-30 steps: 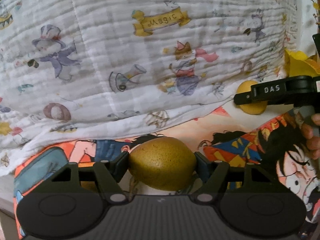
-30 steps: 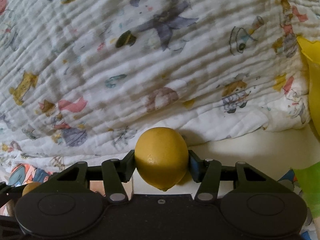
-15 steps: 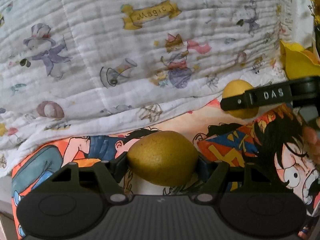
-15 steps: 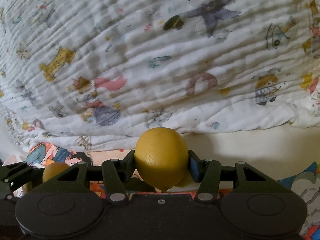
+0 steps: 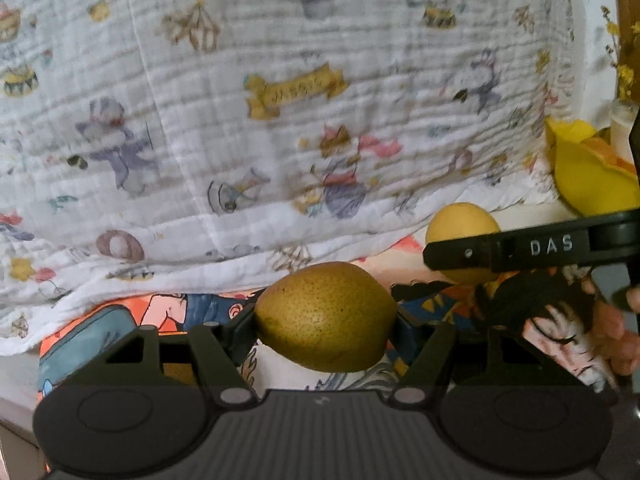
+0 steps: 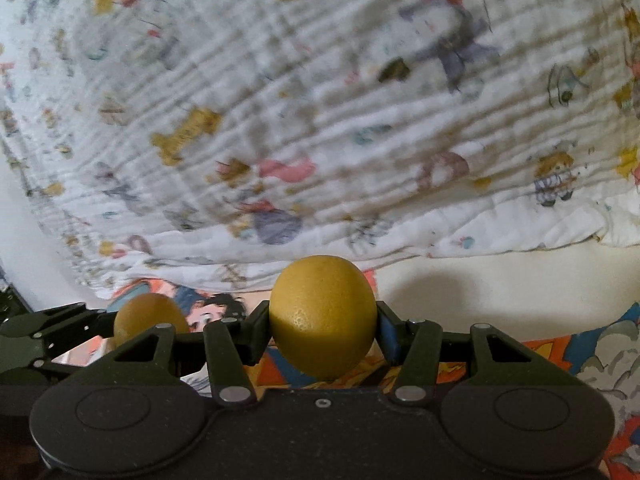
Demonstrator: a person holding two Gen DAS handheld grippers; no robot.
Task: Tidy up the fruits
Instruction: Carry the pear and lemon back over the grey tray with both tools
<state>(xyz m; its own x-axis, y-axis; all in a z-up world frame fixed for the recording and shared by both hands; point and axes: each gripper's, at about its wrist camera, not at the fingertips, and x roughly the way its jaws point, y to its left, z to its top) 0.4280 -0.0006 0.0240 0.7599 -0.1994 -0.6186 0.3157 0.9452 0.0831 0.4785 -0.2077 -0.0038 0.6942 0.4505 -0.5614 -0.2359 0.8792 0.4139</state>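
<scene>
**Two fruits aloft, one per gripper, nothing set down yet**

Left gripper point(image 5: 325, 322): jaws parted fairly wide yet clamped on a speckled brown-green pear point(image 5: 325, 316), pinched across its long axis, clear of the cartoon-print cloth point(image 5: 96, 332) below. Probably gripped sideways so that the broad middle sits squarely between the pads and cannot roll out.

Behind it, a white printed blanket point(image 5: 200, 120) bunched up along the back, its hem lying over the cartoon cloth.

Further right in the same view, the other tool seen from the side, marked with white letters, a person's hand point(image 5: 618, 336) partly visible under it.

Right gripper point(image 6: 323, 330): jaws narrower, closed on a yellow lemon point(image 6: 323, 314) held upright, pointed end down, above the cartoon cloth and a cream surface point(image 6: 480, 300). Likely grasped at the waist because that is the firmest part.

At the far right edge, a yellow bowl-like object point(image 5: 592, 188), possibly the destination; hard to tell what it is.

Judged: both fruits in carry, no placement begun.
</scene>
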